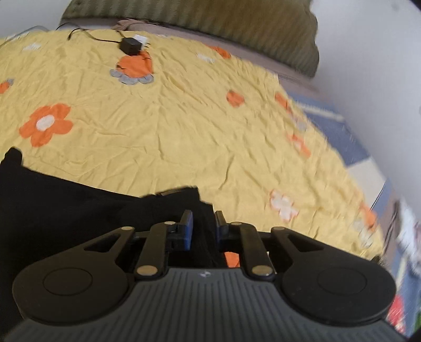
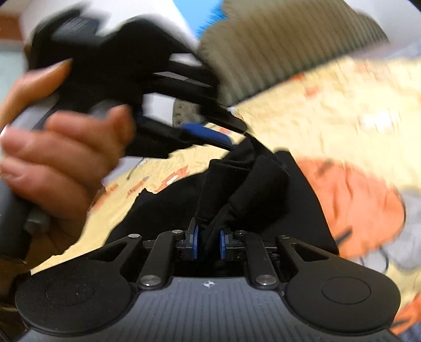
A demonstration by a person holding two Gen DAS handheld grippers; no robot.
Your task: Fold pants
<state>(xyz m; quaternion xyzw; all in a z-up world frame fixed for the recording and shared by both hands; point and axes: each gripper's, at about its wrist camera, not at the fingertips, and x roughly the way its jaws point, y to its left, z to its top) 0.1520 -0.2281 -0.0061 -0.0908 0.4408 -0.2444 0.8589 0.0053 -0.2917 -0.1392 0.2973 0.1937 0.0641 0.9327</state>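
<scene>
The left claw [image 1: 204,223] is clamped on a bunch of the black pants [image 1: 65,210]. Black cloth fills the small gap between its two blue pads [image 1: 187,229]. The rest of the pants lies in a dark heap on the yellow bedspread [image 1: 171,126], at the near edge of the bed, and spreads away to the left side of that view.

The right claw [image 2: 209,243] is clamped on the pants [image 2: 250,184] too. A thick fold of black cloth sticks up from between its blue pads [image 2: 195,243] and runs up toward the left claw [image 2: 210,132], which shows in the right wrist view from the side. A person's hand [image 2: 60,147] is wrapped around the handle of that left claw. The two claws are near each other, and both hold the same bunched part of the pants. The right wrist view is blurry.

The bedspread is wrinkled and has orange flowers [image 1: 46,123] on it. A small black charger [image 1: 129,45] with a thin cord lies near the far edge of the bed. Behind it, a green ribbed pillow [image 1: 210,18] sits along the far edge, up against a white wall. At the right edge of the bed, a blue and white sheet [image 1: 339,126] shows from under the bedspread.
</scene>
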